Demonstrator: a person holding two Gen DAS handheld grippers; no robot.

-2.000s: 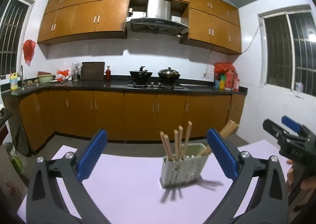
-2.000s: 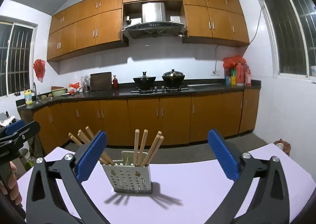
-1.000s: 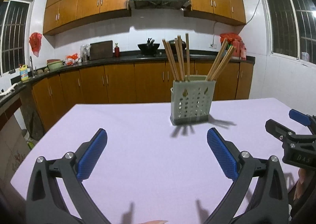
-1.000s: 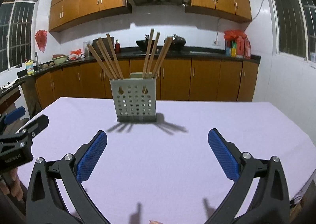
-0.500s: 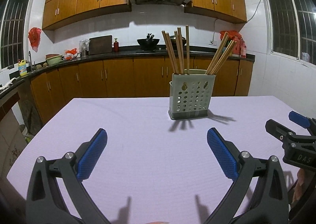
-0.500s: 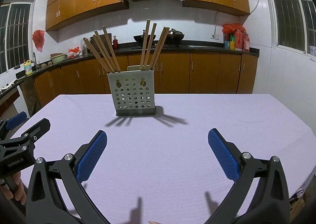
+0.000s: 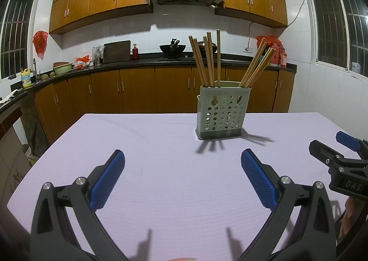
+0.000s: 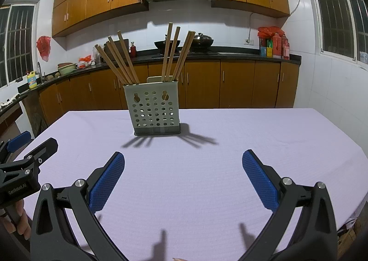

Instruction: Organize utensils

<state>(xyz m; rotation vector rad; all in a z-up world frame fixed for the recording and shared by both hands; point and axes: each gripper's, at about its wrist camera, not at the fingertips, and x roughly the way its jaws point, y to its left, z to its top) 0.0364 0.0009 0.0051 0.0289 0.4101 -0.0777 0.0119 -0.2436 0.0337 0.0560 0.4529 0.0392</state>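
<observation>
A pale green perforated utensil holder [image 7: 221,112] [image 8: 154,106] stands upright on the lilac table [image 7: 161,169] [image 8: 207,169], toward its far side. Several wooden chopsticks [image 7: 207,58] [image 8: 119,60] stand in it in two bunches, one leaning left and one leaning right. My left gripper [image 7: 182,180] is open and empty, low over the near part of the table, well short of the holder. My right gripper [image 8: 183,180] is open and empty too, beside it on the right; it also shows at the right edge of the left wrist view [image 7: 340,157].
Behind the table runs a kitchen counter [image 7: 142,63] with brown cabinets, a stove with two pots [image 8: 170,44], bottles and red bags [image 8: 273,42]. A sink corner [image 7: 27,76] is at the far left. The table's left edge [image 7: 46,152] drops to the floor.
Both grippers have dropped from above the holder to low over the table and drawn back toward me. The holder and chopsticks have not moved. Both grippers stayed open.
</observation>
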